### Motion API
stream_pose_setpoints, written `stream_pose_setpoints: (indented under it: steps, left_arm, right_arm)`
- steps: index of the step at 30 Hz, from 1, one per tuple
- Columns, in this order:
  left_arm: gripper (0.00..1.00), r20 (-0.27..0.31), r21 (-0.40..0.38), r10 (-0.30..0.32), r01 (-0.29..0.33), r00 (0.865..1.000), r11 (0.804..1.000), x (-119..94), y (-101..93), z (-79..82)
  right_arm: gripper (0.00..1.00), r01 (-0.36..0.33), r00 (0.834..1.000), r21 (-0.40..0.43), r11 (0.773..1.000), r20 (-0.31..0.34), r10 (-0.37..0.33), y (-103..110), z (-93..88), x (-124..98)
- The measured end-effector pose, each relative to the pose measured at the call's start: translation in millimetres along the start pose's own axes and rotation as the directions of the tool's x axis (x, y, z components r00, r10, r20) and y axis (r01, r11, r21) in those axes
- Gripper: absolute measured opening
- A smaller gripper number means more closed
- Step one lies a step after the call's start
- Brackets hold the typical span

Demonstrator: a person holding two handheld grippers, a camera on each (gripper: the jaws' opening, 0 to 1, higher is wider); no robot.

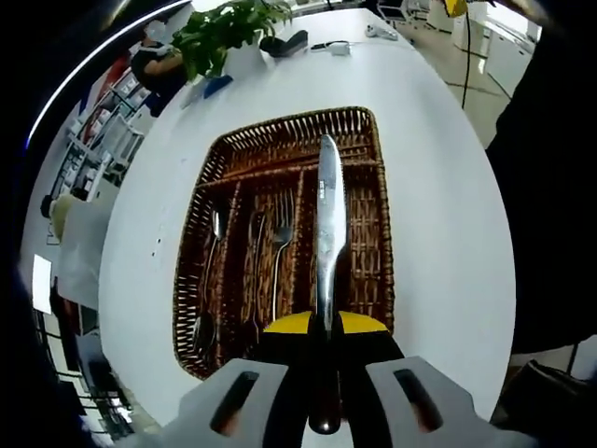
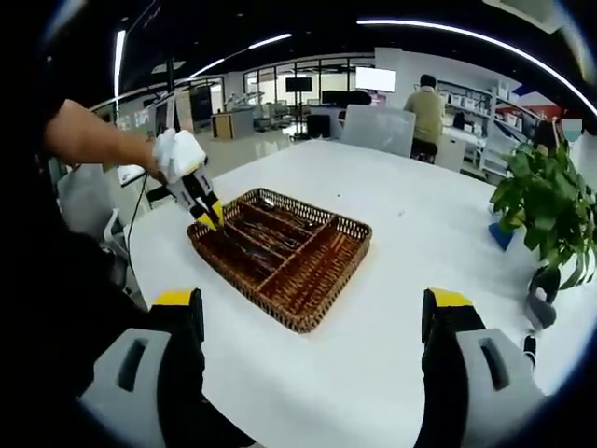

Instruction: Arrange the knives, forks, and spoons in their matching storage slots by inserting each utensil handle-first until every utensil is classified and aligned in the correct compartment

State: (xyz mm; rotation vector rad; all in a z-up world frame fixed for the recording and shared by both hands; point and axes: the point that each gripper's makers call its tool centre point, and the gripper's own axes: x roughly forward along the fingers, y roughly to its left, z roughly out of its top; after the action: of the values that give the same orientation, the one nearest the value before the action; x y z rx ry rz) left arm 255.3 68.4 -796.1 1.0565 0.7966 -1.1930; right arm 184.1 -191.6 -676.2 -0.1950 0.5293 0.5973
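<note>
On the white counter sits the wicker tray, a fork and spoons already slotted. The left tongs clamp a knife above it; lower it straight along the free slot. The right tongs hang open, empty.

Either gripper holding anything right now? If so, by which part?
The left gripper holds a knife by its handle end, blade pointing out over the wicker tray. The right gripper is open and holds nothing.
</note>
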Motion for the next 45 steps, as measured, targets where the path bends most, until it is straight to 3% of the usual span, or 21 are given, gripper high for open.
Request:
stream_pose_setpoints:
  steps: [7,16,21,31,45]
  left_arm:
    - [0.06,-0.01,0.0,-0.021,0.021,1.0,1.0,10,-2.2,-5.6]
    - [0.06,-0.01,0.021,-0.058,0.058,0.998,0.998,25,-7.7,-18.8]
    - [0.06,-0.024,0.005,-0.08,0.08,0.997,0.997,39,-10.9,-24.8]
    - [0.07,-0.033,0.002,-0.1,0.1,0.994,0.995,51,-15.9,-25.7]
    - [0.07,-0.051,-0.036,-0.149,0.147,0.988,0.988,59,-14.0,-28.7]
  right_arm:
    - [0.99,-0.011,1.0,-0.03,0.999,0.006,0.011,-2,2.8,-3]
    - [0.94,0.006,0.999,0.035,0.999,0.035,-0.007,-10,8.2,-4]
    - [0.94,0.012,1.0,0.023,1.0,0.024,-0.013,-11,8.1,-3]
    - [0.9,0.031,0.999,0.022,0.999,0.035,-0.032,-15,14.1,-1]
    - [0.93,0.036,0.999,0.041,0.999,0.038,-0.038,-15,16.1,0]
